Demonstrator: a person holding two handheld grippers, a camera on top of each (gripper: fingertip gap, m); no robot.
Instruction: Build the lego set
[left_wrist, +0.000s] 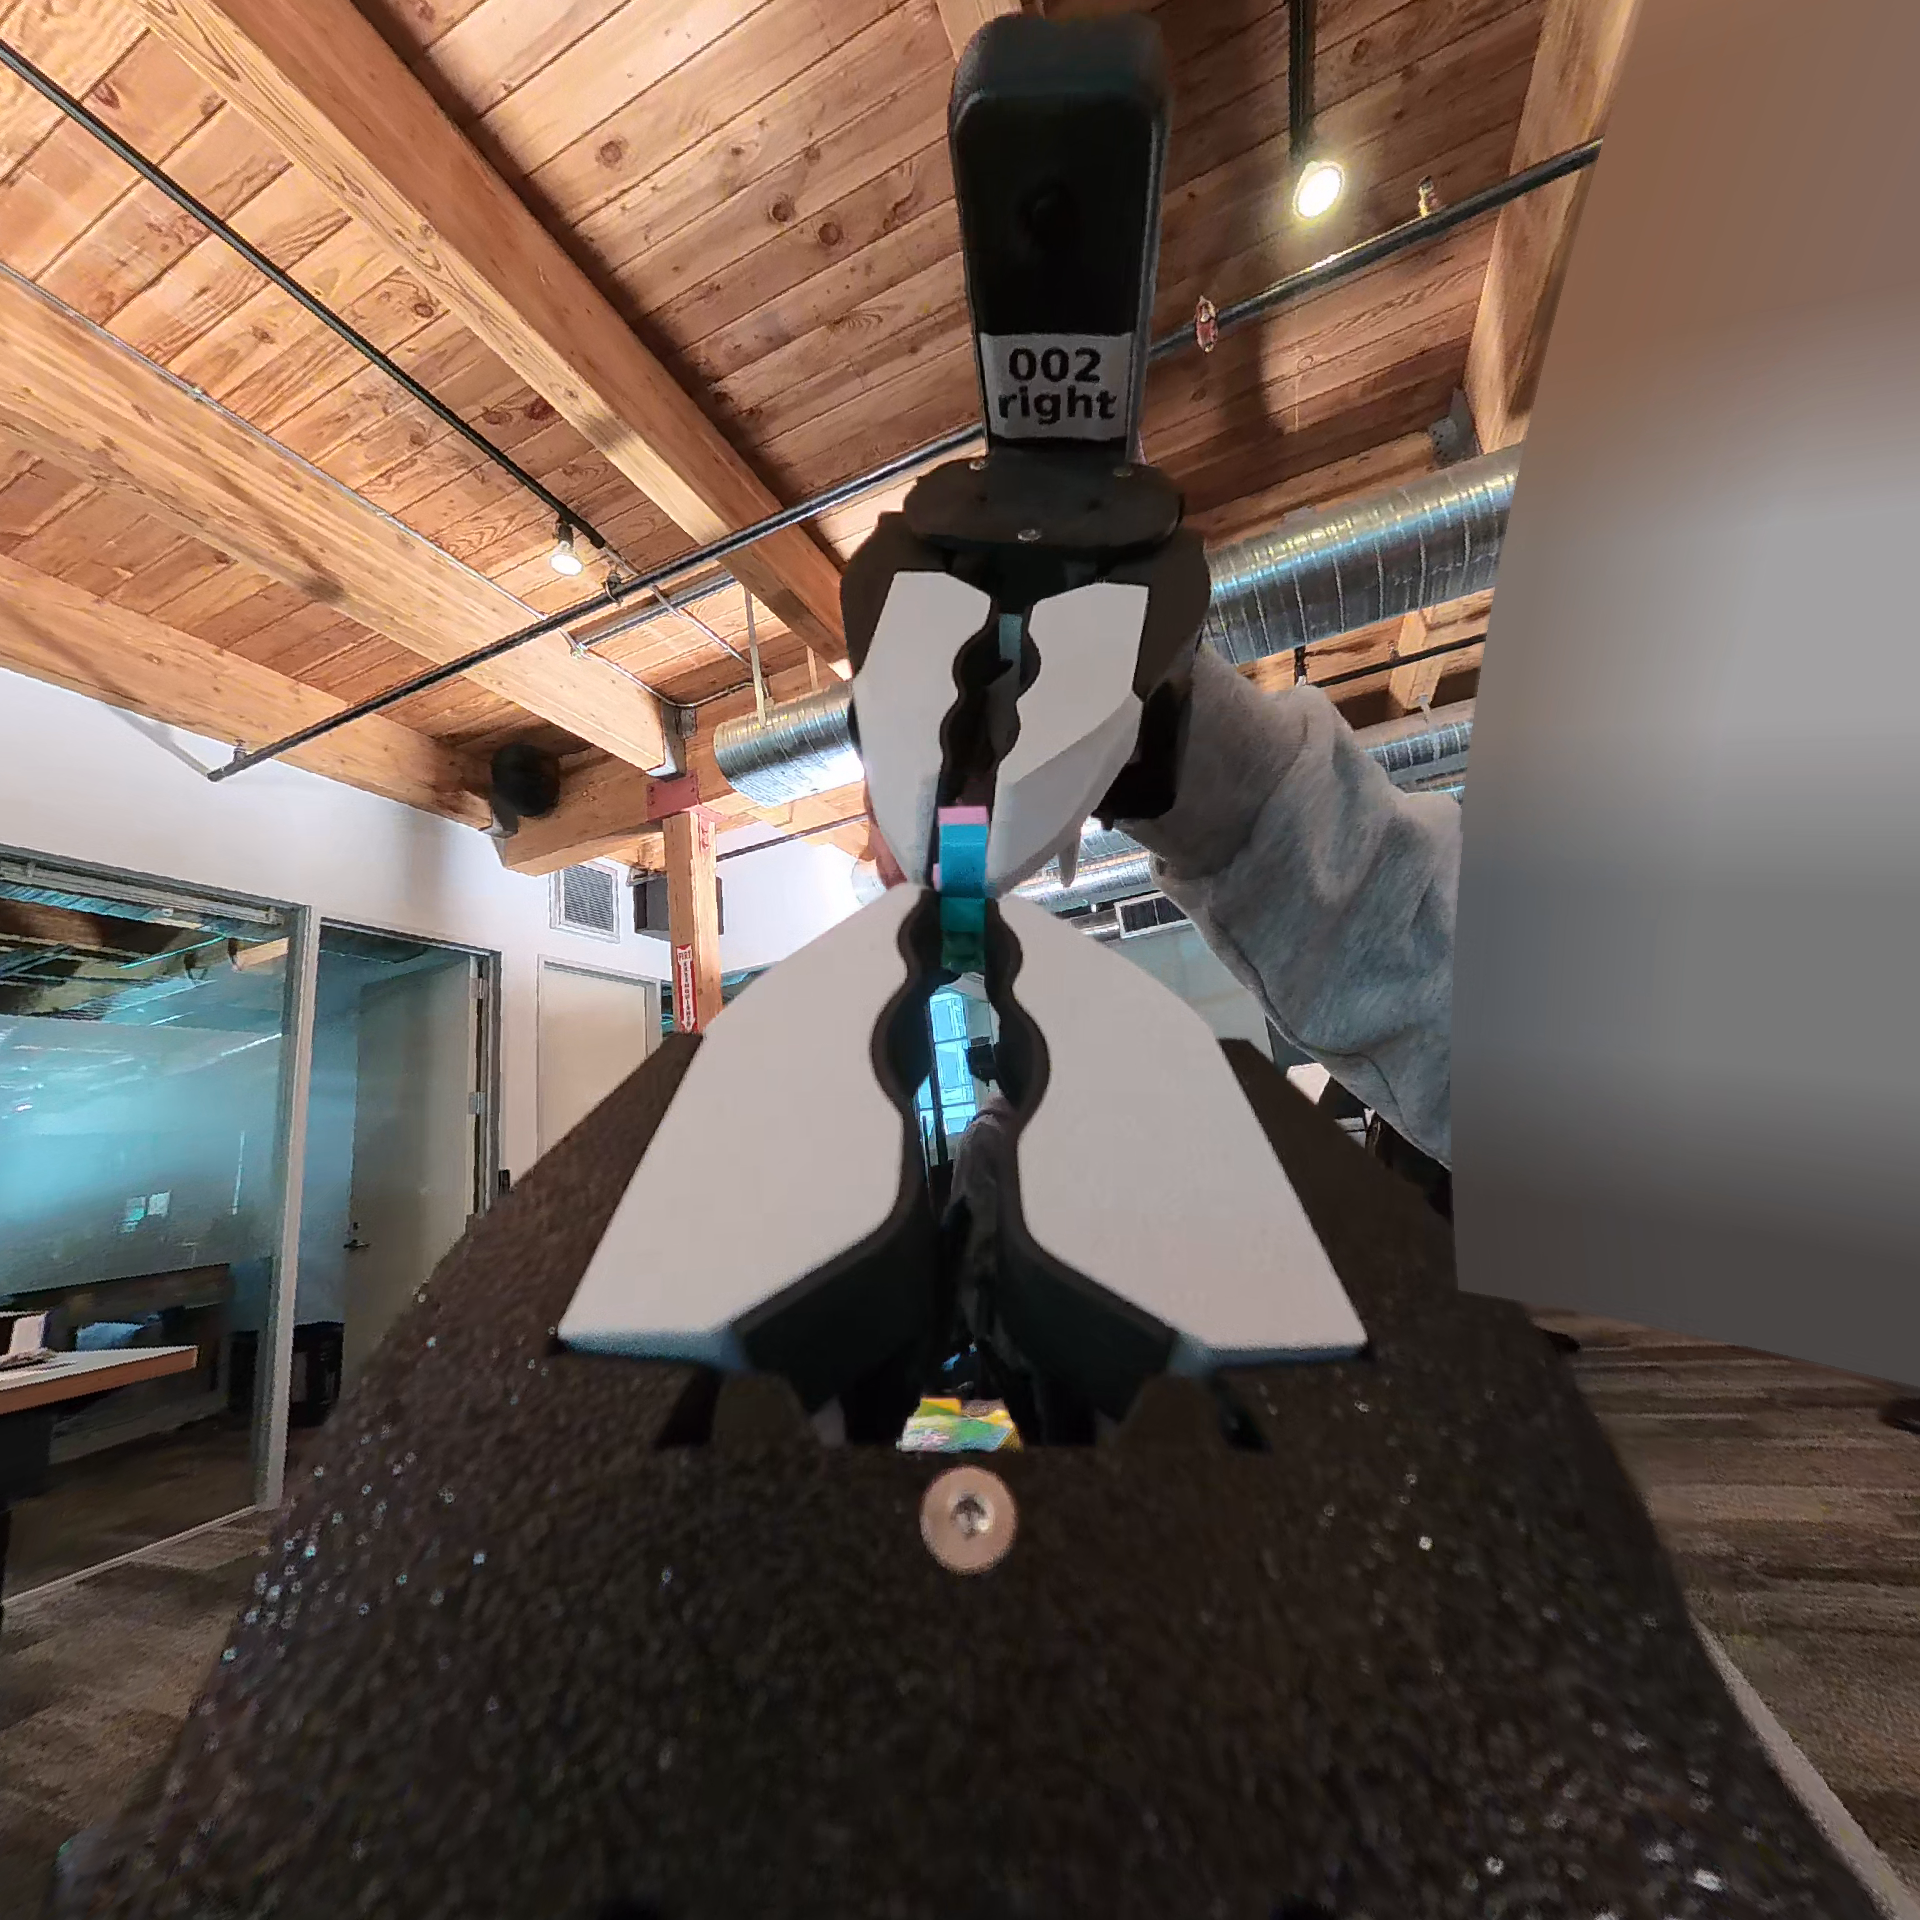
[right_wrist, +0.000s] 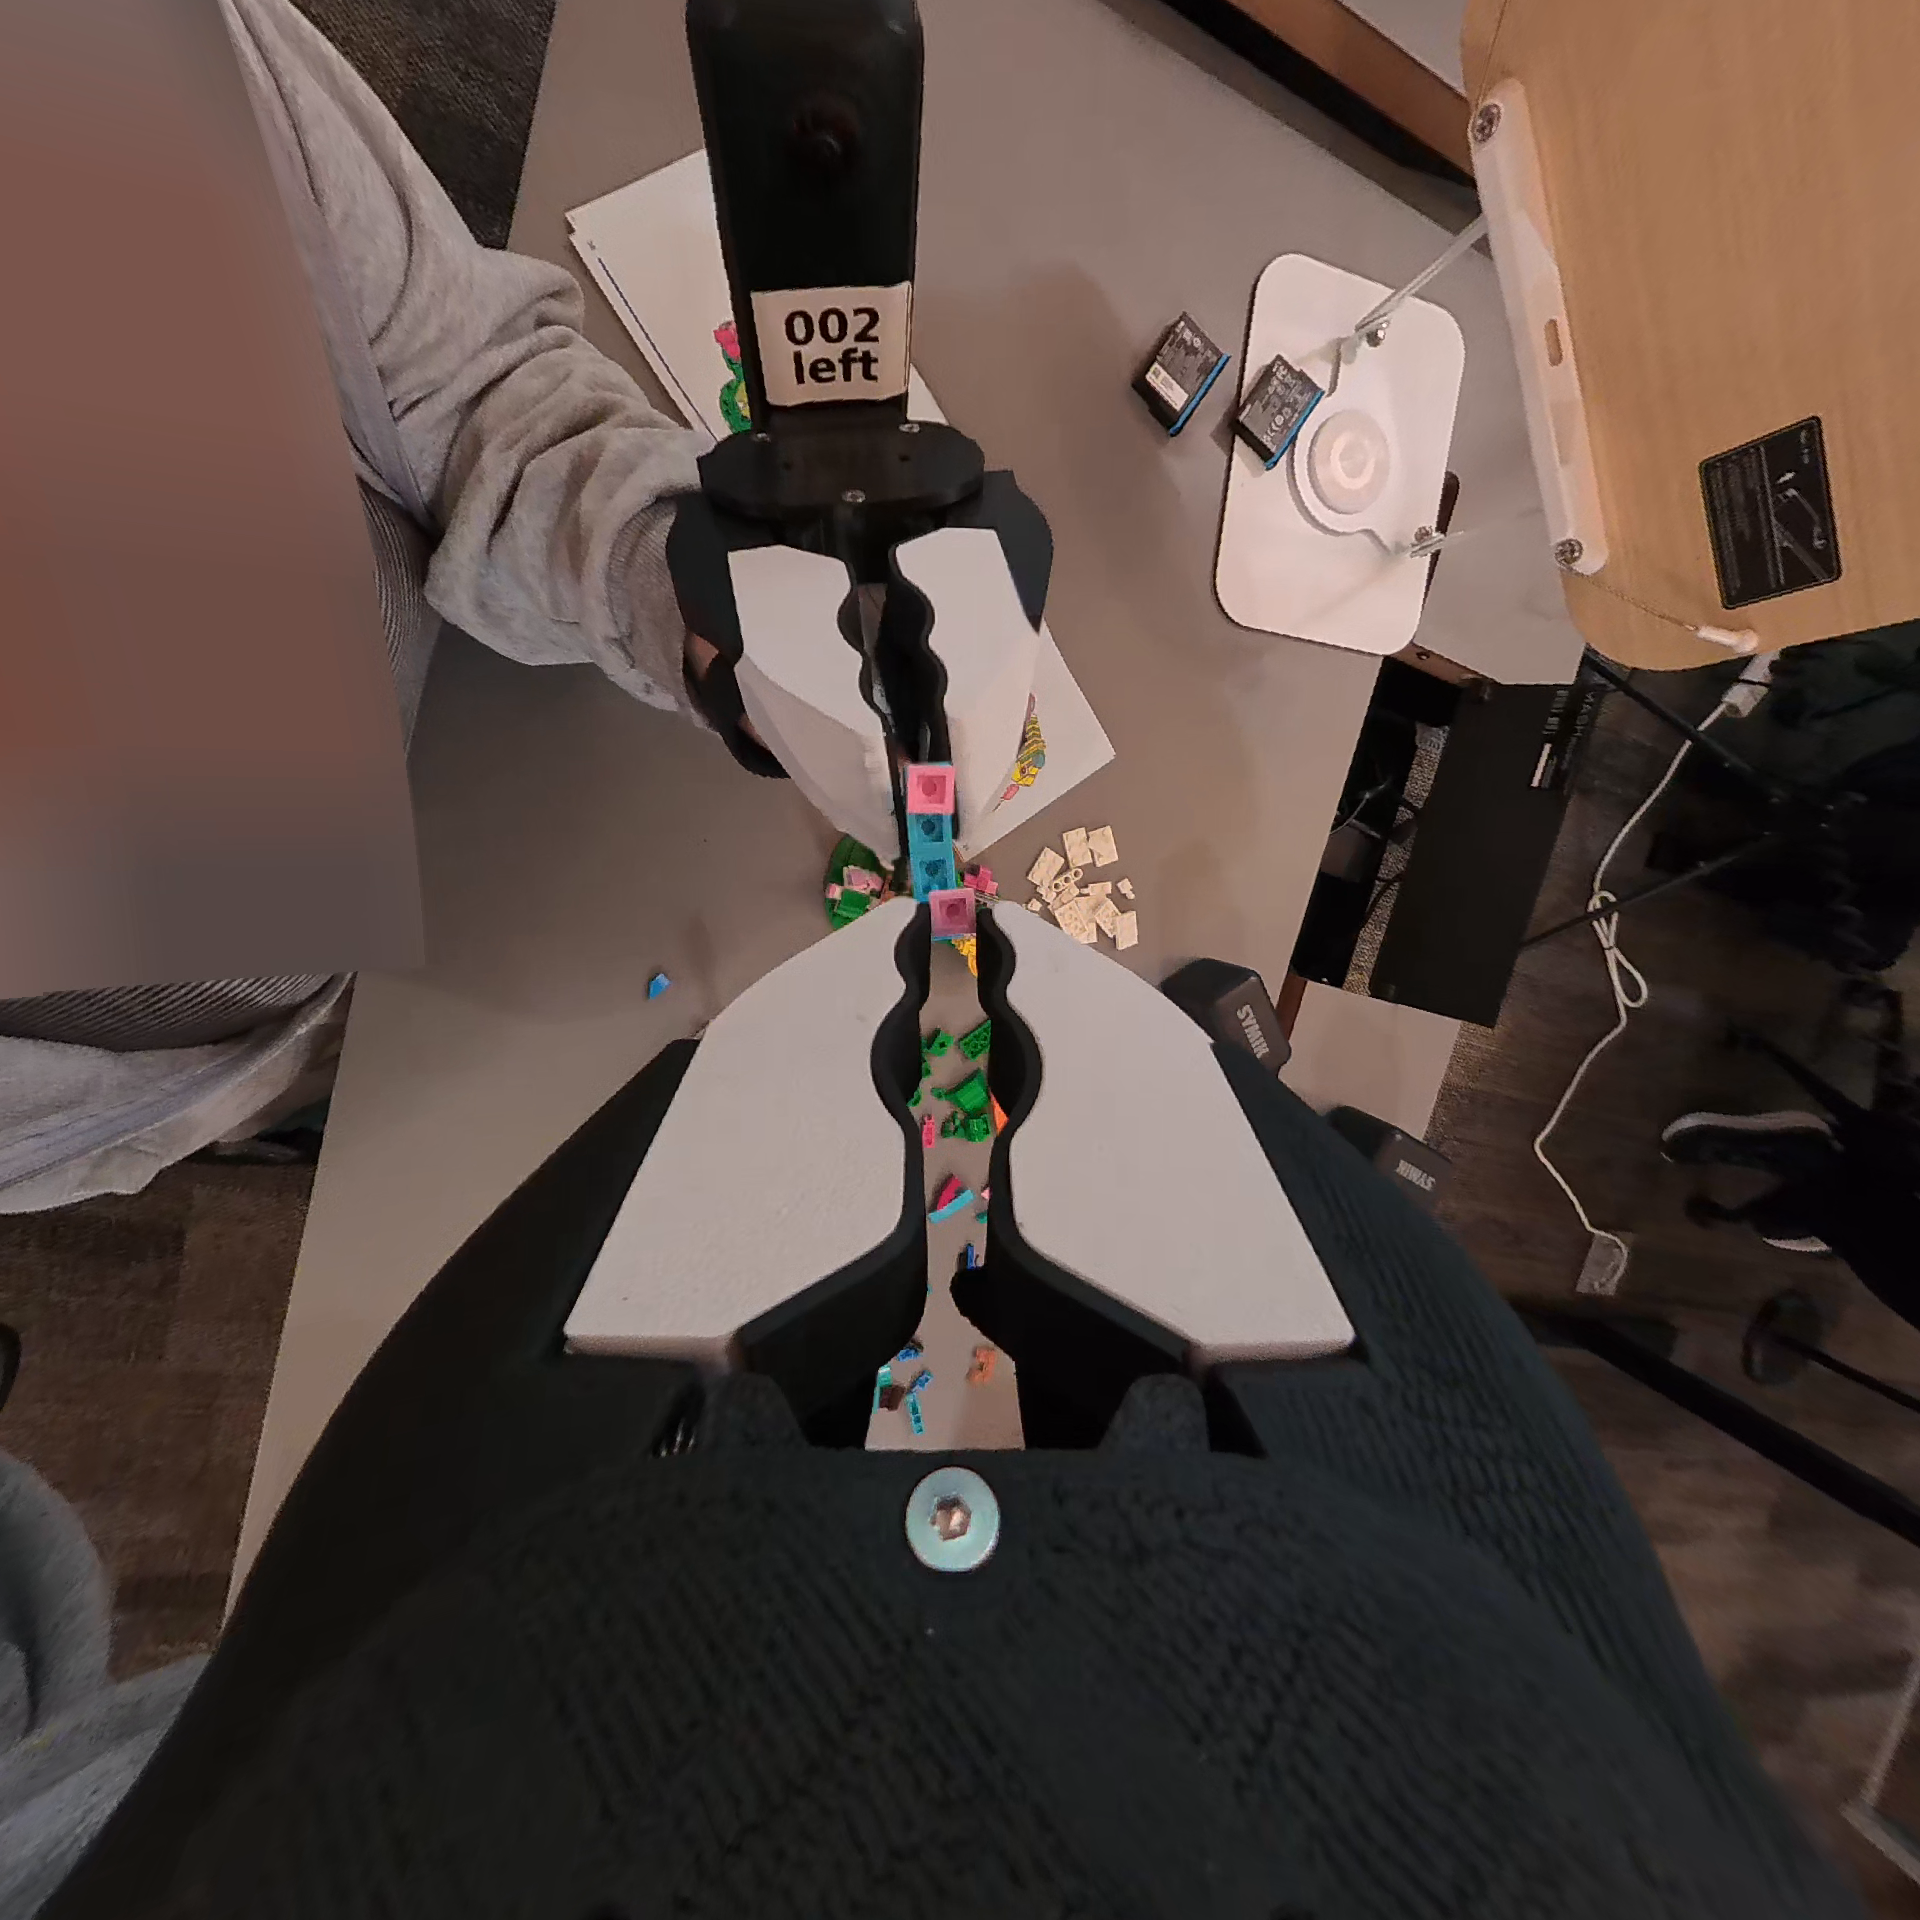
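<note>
Both claws meet tip to tip above the counter (right_wrist: 582, 852): left claw (right_wrist: 928, 800) and right claw (right_wrist: 951, 914) each clamped on the small brick stack (right_wrist: 932, 844), probably pressing pieces together; next needs a firm, aligned squeeze.

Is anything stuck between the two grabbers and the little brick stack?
Nothing visible. The left gripper and the right gripper each have jaws shut on an end of the brick stack, held above the table.
</note>
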